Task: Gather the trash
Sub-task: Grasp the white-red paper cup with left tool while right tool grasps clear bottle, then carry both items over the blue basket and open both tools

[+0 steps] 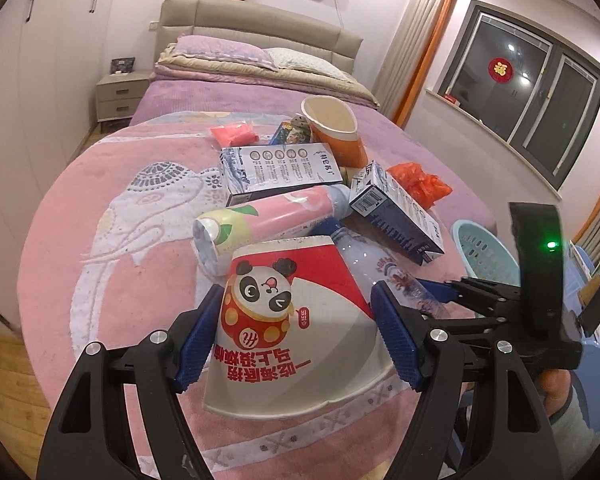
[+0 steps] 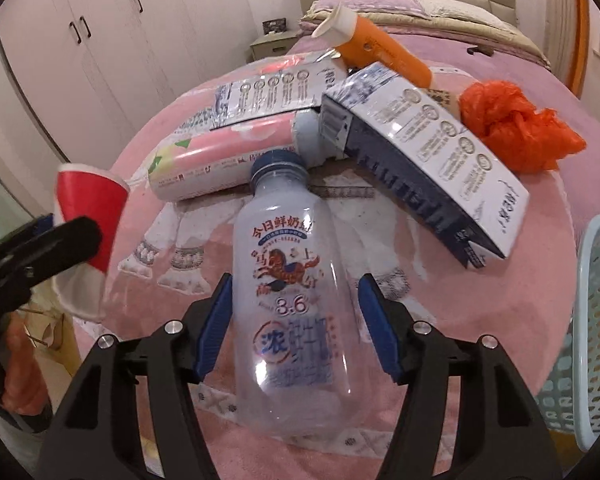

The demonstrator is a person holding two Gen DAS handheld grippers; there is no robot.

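Panda cup [image 1: 296,320] between left tool [image 1: 300,344] pads

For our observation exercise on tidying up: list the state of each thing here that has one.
Red-and-white panda paper cup, gripped by left gripper.
Clear plastic milk bottle, capped, lying flat between open right gripper.
Nearer navy-and-white cardboard carton, end flaps open.
Orange paper cup, lying on its side.
Orange plastic bag, crumpled.

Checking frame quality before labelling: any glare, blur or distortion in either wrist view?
Left wrist: strong fisheye bending, dark vignette corners, ceiling lights reflected in the dark window; red-and-white panda paper cup sharp. Right wrist: same bending, small highlights on the clear plastic milk bottle, label legible.
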